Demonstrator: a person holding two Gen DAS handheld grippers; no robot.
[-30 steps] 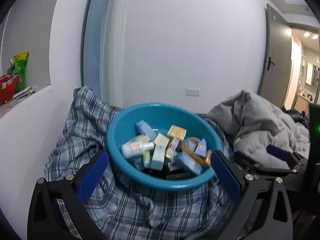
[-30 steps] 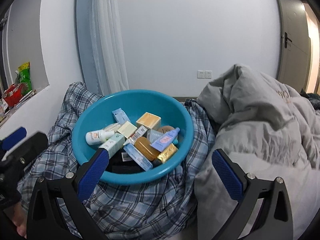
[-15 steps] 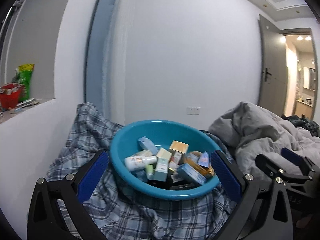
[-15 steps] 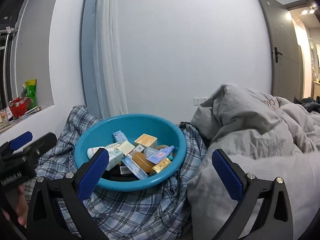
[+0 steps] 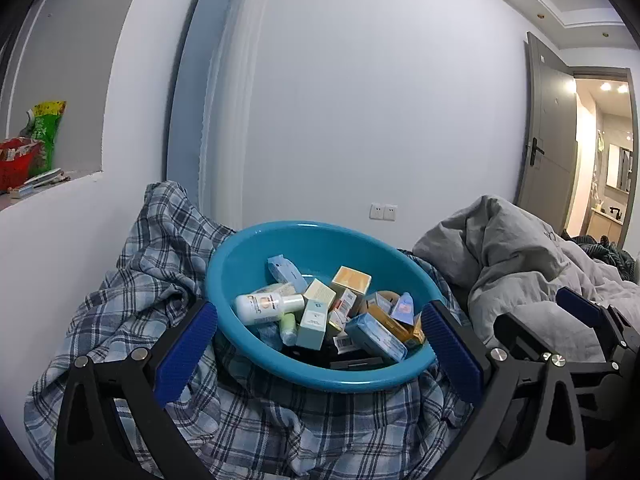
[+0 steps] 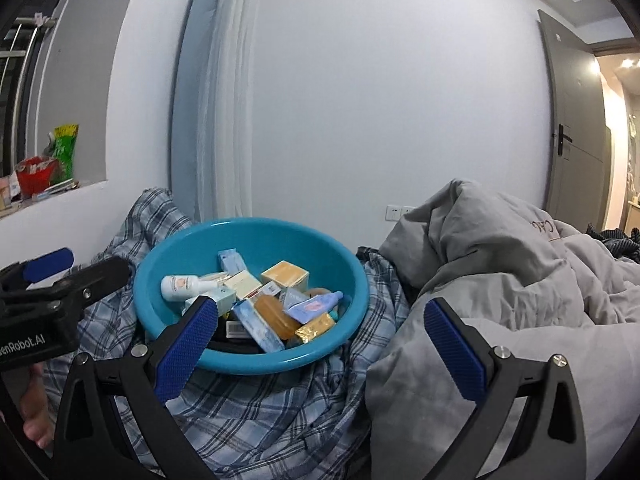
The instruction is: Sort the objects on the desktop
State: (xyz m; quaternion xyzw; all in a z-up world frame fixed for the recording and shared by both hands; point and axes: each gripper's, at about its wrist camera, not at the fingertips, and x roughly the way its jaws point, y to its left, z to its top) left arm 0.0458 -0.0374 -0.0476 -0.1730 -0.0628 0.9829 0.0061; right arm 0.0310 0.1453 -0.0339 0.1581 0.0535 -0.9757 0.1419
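The bottle [image 5: 266,307] lies on its side on top of the pile in the basin [image 5: 304,240], cap end pointing right, long axis running across the view. It sits straight ahead of the left gripper [image 5: 318,346], whose jaws are wide apart and empty, framing the basin. The right gripper [image 6: 320,342], equally spread and empty, looks past the basin's right side toward the quilt [image 6: 500,280]. I'd call left nearer.

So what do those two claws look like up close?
Both match. The left claw and the right claw each have two black fingers with triangle cut-outs, silver bolts, and bumpy blue pads. In the right view, the left claw's black body has white letters.
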